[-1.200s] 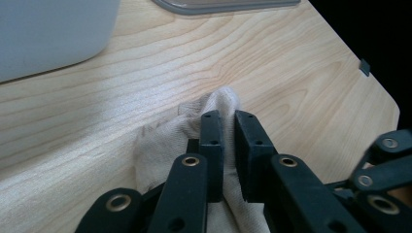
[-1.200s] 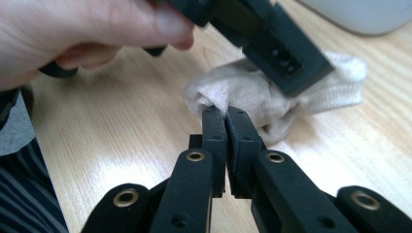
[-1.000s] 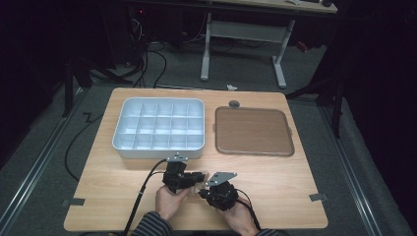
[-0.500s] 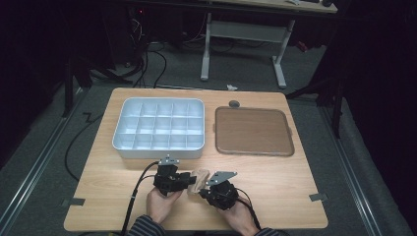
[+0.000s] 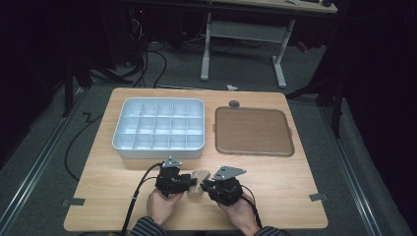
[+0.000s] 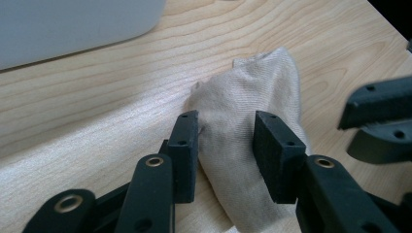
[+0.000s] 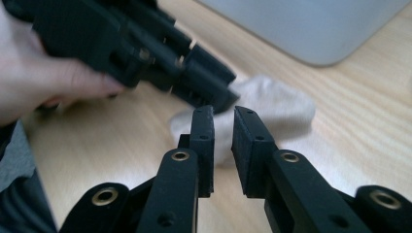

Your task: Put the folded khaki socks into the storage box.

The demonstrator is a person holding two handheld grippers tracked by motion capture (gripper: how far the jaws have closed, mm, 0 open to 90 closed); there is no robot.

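wooden table [image 5: 123,206], compartment tray [image 5: 160,128] seemingly empty

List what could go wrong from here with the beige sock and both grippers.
1. The left gripper, jaws just opening, straddles the beige sock without clearly pinching; lifting may leave it on the table.
2. The right gripper, also just opening, holds nothing, so the fold may loosen.
3. The grippers sit close and might collide.

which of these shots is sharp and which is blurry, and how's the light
High view: the pale wooden table is evenly lit and the room behind is near black. Left gripper view: the small beige knit sock and wood grain are crisp. Right gripper view: the sock and the far left hand-held gripper are soft and blurred, with glare on the wood.
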